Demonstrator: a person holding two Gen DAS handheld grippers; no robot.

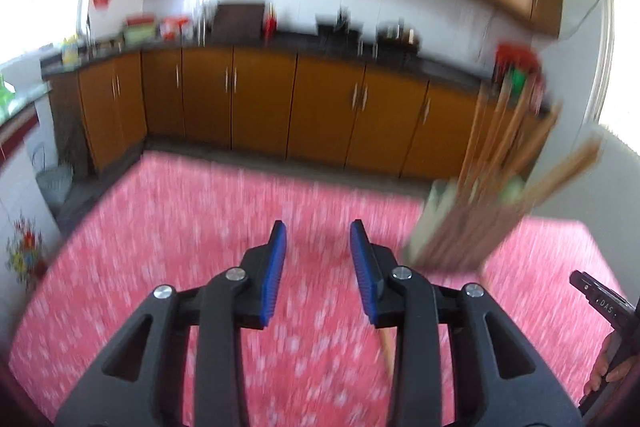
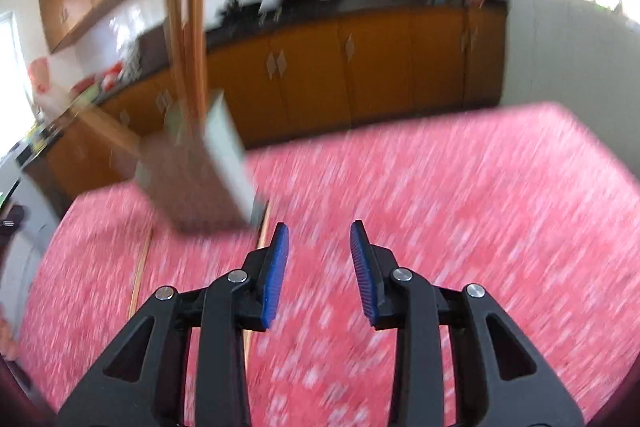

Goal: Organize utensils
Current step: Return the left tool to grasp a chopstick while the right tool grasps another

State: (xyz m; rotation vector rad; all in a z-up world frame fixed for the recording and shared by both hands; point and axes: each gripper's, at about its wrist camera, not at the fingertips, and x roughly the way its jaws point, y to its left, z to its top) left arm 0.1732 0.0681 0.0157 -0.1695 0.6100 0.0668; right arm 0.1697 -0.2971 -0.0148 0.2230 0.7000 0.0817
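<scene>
- The table under its pink flowered tablecloth (image 1: pixel 168 227) fills the lower half of both views. Everything else I place relative to it, though both pictures are badly smeared.
- The pale chopstick holder (image 2: pixel 224 155) stands on the tablecloth, toward the far edge, ahead and to the right of the left gripper and ahead and to the left of the right one. It looks like a light, rigid perforated box. I judge it would tip easily if knocked near the top, so any hold should be low on its walls.
- A bundle of wooden chopsticks (image 1: pixel 492 155) stands in the holder, leaning and fanning out above the rim. They look light, stiff and smooth, and likely to slide between the pads.
- Two loose chopsticks (image 2: pixel 140 275) lie flat on the tablecloth nearer than the holder; one runs under the right gripper's left finger. The left wrist view shows the end of one (image 1: pixel 387 351) below its own right finger. My guess is to pinch a stick near the middle so it does not pivot, though lying flat on soft cloth it may be awkward to lift.
- The left gripper (image 1: pixel 318 241) hangs above the tablecloth with blue pads spread apart and nothing between them.
- The right gripper (image 2: pixel 319 241) is likewise spread wide and empty above the cloth.
</scene>
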